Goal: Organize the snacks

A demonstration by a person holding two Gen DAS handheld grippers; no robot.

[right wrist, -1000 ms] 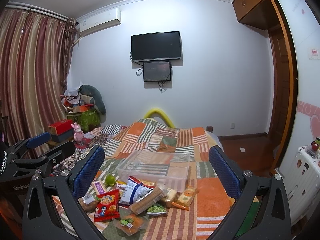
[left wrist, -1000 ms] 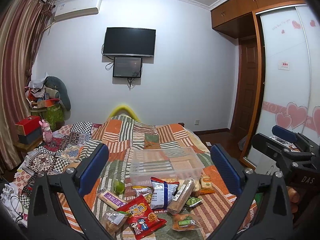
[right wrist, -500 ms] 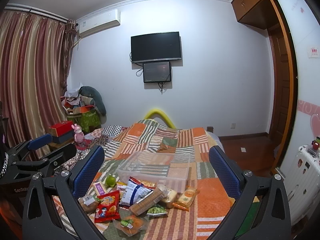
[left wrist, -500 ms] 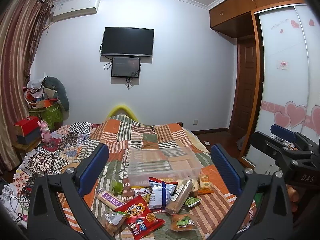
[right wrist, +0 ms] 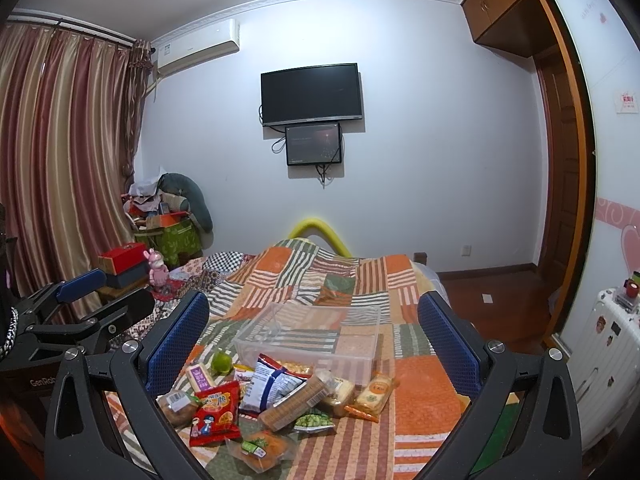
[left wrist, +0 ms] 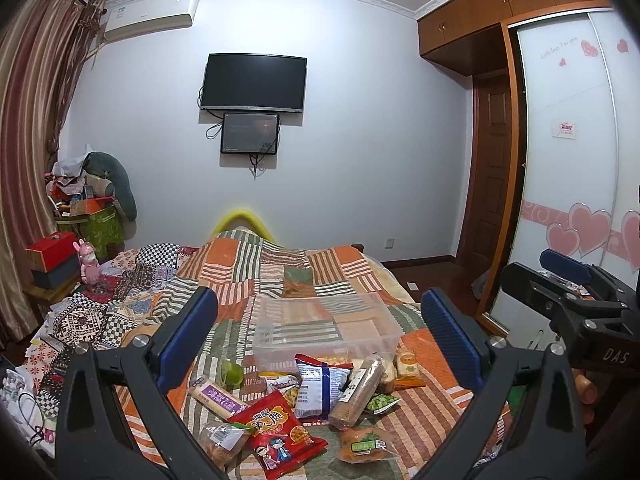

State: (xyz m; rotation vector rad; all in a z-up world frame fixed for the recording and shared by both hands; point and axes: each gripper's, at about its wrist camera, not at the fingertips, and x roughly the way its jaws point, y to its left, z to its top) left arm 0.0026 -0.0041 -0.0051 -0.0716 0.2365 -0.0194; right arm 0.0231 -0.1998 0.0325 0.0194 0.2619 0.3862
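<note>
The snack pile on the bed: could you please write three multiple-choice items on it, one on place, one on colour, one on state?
1. Where do the snacks lie relative to the clear bin?
A. inside it
B. in front of it, on the quilt
C. on the floor

2. What colour is the snack bag with cartoon children?
A. red
B. purple
C. white

3. How are the left gripper and right gripper?
A. both shut on snacks
B. one open, one shut
C. both open, holding nothing

Answers: 1 B, the packets sit on the quilt nearer the camera; 2 A, its wrapper is red; 3 C, both jaws stand wide apart.
</note>
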